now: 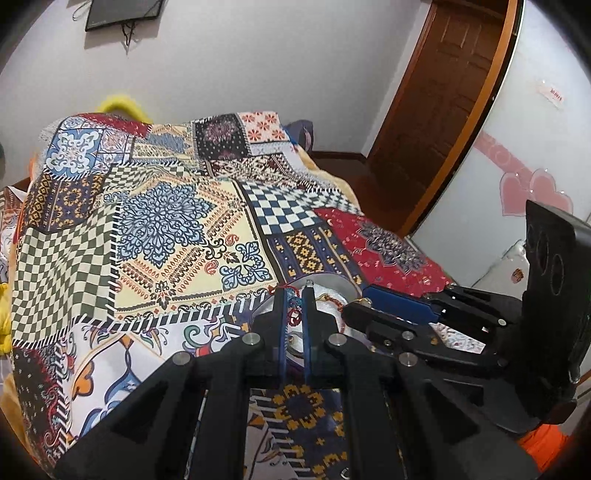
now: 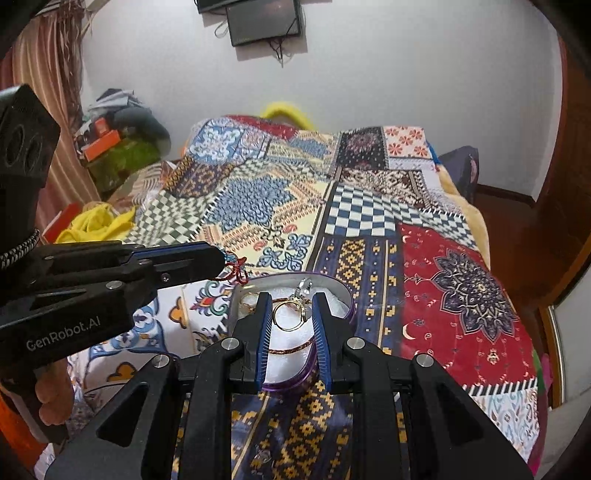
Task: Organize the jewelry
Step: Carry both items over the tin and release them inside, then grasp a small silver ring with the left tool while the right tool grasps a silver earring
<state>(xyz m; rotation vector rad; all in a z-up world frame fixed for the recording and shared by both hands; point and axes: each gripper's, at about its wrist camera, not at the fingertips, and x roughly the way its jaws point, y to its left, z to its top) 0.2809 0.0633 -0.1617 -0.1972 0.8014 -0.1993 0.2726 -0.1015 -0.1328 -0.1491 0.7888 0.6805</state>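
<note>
A bed fills the room's middle, covered by a patchwork-print bedspread point(image 2: 369, 221) in blue, red, cream and checkered panels. Behind it rises a plain white wall point(image 2: 406, 74) carrying a dark flat screen point(image 2: 264, 22) with loose cables hanging below. A yellow object point(image 2: 286, 110) shows at the head of the bed. Striped brownish curtains point(image 2: 48, 110) hang on the left, beside a pile of clutter point(image 2: 118, 140) and yellow cloth point(image 2: 96, 221). On the right stands a brown wooden door point(image 1: 443, 110) next to a white cabinet point(image 1: 535, 147) decorated with pink hearts point(image 1: 532, 192).
</note>
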